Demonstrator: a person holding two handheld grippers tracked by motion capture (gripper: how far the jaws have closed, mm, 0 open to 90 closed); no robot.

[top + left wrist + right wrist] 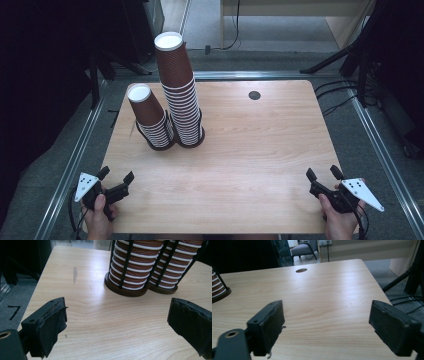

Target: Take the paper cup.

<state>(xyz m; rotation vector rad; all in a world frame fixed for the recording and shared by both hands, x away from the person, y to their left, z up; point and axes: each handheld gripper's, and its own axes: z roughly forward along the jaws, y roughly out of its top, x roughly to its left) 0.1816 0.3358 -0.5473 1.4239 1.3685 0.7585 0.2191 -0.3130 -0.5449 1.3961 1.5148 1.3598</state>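
One pale wooden table with rounded corners point(240, 165) carries everything here, and it has one small dark round grommet hole point(254, 95) near its far edge. On its left half stand two stacks of brown ribbed paper cups, upside down, with white rims, each set in its own black wire holder with a round dark base. The two holders stand side by side, bases touching or nearly so. The taller stack point(179, 90) is on the right of the pair and leans slightly; the shorter stack point(150, 117) is just to its left. The cups in each stack are too many and too tightly nested to count surely.

Two black hand-held grippers rest at the near edge, one in each of the person's two hands, well apart from the cups and from each other. The left gripper point(116, 176) sits at the near left corner, jaws spread wide with nothing between them, pointing toward the stacks. The right gripper point(323, 173) sits at the near right corner, jaws likewise spread and empty over bare wood.
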